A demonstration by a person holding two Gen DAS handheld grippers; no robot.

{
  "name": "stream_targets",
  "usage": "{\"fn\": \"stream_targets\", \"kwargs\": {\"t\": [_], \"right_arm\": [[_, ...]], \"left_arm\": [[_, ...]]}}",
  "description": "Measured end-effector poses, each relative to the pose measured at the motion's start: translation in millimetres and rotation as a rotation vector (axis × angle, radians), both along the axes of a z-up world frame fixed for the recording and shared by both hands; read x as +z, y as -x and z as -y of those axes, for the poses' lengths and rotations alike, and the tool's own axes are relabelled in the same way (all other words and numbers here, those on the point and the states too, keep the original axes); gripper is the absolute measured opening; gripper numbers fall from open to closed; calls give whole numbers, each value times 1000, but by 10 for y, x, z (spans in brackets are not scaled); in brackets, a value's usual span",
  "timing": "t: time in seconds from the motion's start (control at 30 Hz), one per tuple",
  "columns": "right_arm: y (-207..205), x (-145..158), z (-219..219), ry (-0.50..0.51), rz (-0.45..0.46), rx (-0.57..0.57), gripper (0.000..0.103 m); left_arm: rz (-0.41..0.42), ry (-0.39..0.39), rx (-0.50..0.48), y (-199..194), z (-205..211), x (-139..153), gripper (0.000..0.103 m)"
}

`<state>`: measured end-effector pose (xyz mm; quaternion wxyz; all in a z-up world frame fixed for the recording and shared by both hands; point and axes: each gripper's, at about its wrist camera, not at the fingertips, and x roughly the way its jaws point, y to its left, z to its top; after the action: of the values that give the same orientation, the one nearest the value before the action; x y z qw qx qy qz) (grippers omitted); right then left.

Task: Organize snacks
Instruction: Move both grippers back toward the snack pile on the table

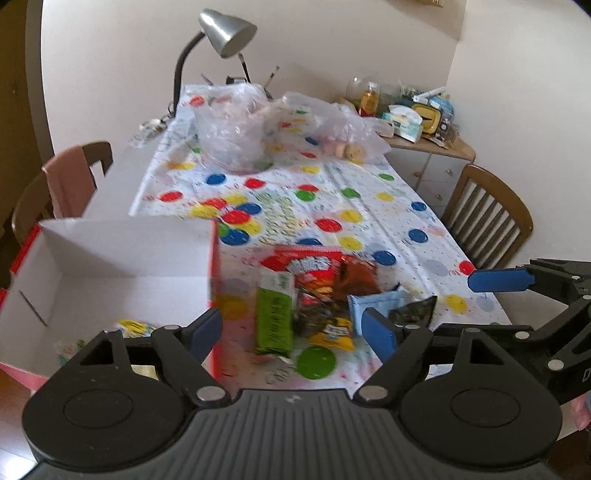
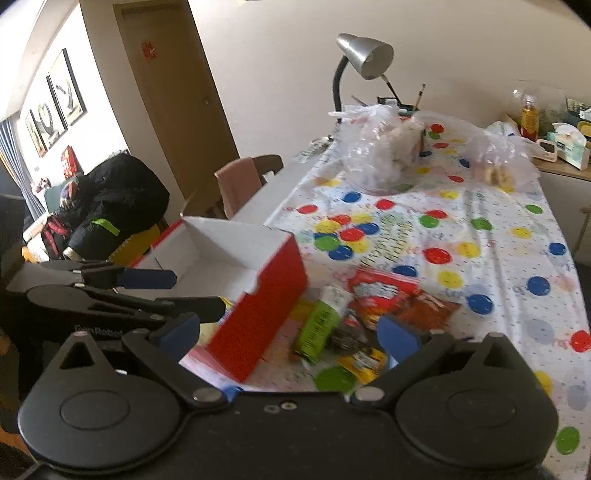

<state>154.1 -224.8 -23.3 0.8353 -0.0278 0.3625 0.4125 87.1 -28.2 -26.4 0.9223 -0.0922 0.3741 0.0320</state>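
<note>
A pile of snacks lies on the dotted tablecloth: a green packet (image 1: pixel 275 317) (image 2: pixel 319 326), a red bag (image 1: pixel 306 264) (image 2: pixel 384 291), a brown packet (image 1: pixel 360 275), a light blue packet (image 1: pixel 373 302) and a yellow packet (image 1: pixel 334 332) (image 2: pixel 364 363). A red box with a white inside (image 1: pixel 110 273) (image 2: pixel 258 306) stands open left of the pile, with a yellow packet (image 1: pixel 135 326) in it. My left gripper (image 1: pixel 295 328) is open and empty above the pile's near side. My right gripper (image 2: pixel 290 336) is open and empty, right of the left one.
Clear plastic bags (image 1: pixel 232 125) with food sit at the table's far end beside a desk lamp (image 1: pixel 221 33). Wooden chairs stand on the left (image 1: pixel 62 181) and right (image 1: pixel 487 218). A cluttered cabinet (image 1: pixel 424 122) is at the back right.
</note>
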Motion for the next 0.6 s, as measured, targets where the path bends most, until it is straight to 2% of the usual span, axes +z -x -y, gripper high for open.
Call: {"fn": "stream_targets", "kwargs": {"t": [0.33, 0.6], "right_arm": [[-259, -261, 533, 101, 29, 27, 103], [-626, -582, 671, 177, 30, 113, 103]], "left_arm": [[-57, 16, -31, -260, 469, -329, 82], [-98, 16, -65, -482, 758, -526, 82]]}}
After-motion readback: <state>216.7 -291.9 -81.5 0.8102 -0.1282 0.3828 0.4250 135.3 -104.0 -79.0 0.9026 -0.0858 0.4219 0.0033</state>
